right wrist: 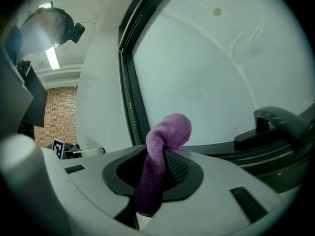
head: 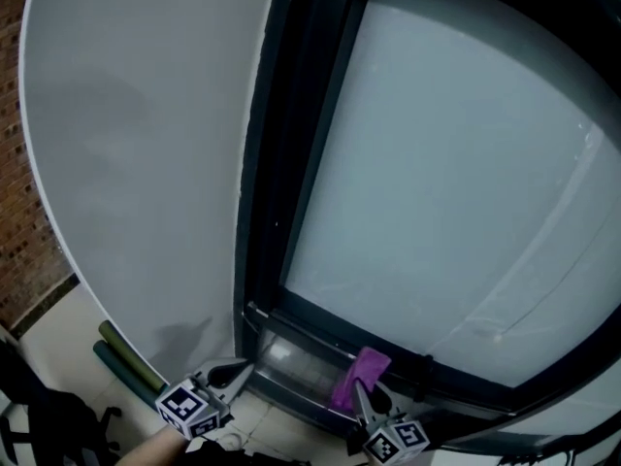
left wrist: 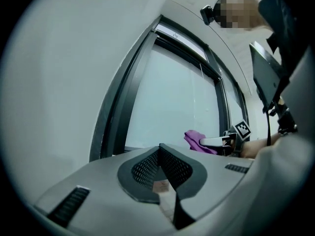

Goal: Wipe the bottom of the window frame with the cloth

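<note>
A purple cloth point(head: 359, 375) rests against the bottom rail of the dark window frame point(head: 291, 355). My right gripper point(head: 362, 393) is shut on it from below. In the right gripper view the cloth point(right wrist: 165, 146) rises out of the closed jaws and folds over in front of the glass. My left gripper point(head: 238, 370) hovers at the frame's lower left corner, near the white wall, with its jaws together and nothing in them point(left wrist: 160, 150). From the left gripper view, the cloth point(left wrist: 197, 139) and the right gripper point(left wrist: 221, 141) show to the right along the sill.
A dark window handle point(right wrist: 275, 124) sticks out of the bottom rail right of the cloth. A white wall point(head: 136, 163) stands left of the frame, with brick point(head: 19, 212) beyond it. Green rolled tubes point(head: 121, 352) and a black bag point(head: 39, 416) lie on the floor at lower left.
</note>
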`<state>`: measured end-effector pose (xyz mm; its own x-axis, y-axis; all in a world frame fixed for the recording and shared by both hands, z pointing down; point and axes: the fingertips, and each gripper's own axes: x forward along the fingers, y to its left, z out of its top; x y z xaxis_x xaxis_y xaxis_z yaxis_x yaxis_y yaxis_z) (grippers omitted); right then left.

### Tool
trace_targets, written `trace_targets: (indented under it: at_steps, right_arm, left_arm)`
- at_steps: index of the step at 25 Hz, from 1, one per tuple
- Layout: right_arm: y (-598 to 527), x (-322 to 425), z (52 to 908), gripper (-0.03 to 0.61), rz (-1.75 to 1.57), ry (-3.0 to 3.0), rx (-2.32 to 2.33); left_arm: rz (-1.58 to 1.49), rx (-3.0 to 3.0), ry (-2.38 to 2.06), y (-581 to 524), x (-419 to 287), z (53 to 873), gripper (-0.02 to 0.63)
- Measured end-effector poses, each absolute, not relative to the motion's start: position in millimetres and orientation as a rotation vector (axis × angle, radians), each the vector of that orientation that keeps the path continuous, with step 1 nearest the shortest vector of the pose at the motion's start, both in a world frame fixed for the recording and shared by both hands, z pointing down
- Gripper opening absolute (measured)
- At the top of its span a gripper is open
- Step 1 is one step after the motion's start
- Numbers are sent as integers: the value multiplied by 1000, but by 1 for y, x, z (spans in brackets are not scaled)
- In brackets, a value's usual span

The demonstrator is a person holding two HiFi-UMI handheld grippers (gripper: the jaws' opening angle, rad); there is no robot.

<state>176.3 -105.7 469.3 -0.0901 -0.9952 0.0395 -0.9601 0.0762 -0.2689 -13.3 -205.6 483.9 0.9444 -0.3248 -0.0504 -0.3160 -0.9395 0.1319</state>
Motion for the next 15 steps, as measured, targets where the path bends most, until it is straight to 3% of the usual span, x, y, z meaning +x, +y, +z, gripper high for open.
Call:
trace_targets:
  at_steps: [15]
  right_arm:
    - [-61,201,469,86,-153,1993,-2237]
  left_arm:
    - [-119,2974,-332,-191,25,483,5]
